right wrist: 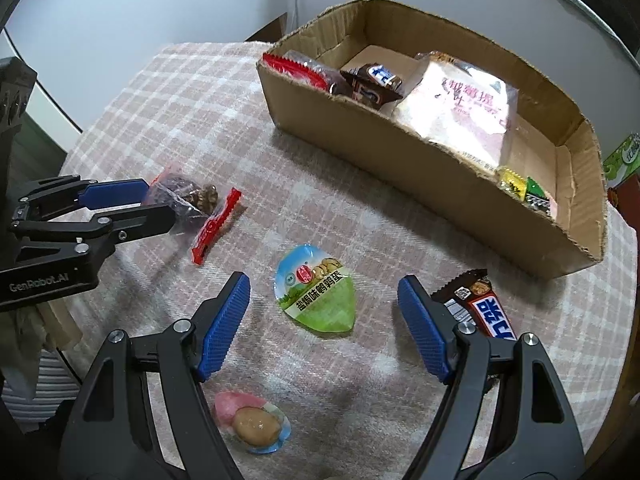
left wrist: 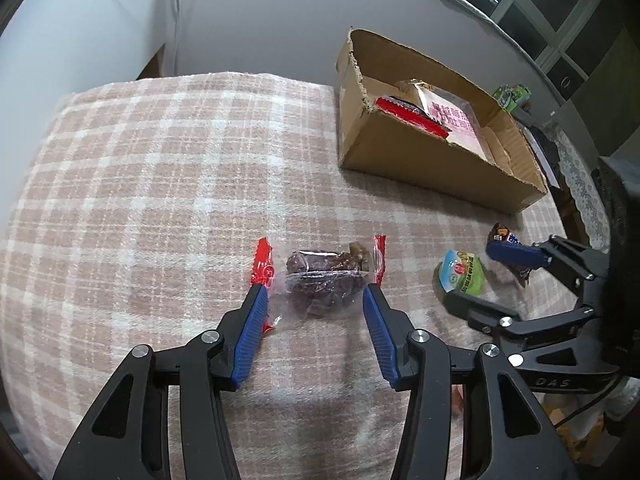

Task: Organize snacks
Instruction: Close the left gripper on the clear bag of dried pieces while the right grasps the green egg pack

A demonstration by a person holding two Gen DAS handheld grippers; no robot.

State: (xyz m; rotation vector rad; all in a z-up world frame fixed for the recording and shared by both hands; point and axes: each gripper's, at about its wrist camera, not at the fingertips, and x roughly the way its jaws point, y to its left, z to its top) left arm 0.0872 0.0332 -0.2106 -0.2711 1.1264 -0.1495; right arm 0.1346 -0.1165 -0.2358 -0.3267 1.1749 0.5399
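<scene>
A: Left gripper is pointing down at the clear date packet, the one with red sealed ends. Jaws are sitting apart, one blue pad outside each side of the wrapper, not pressing it. The packet is lying flat on the checked cloth.

B: And the right gripper?

A: Hovering wide open over the green egg pouch, pads well clear on both sides. Chocolate bar is lying just beside the right-hand finger, partly under it. A second egg pouch is sitting nearer the camera.

B: Why straddling like that?

A: Guessing both are lining up to pinch across the narrow width of each pack.

B: Where's it all going?

A: Cardboard box, probably; it's already holding a pink bag, a red pack, small candies. The near wall is torn and uneven, so each snack is needing a lift over it. Open floor is showing at the box's right end. The cloth between the snacks and the box is bare.
</scene>
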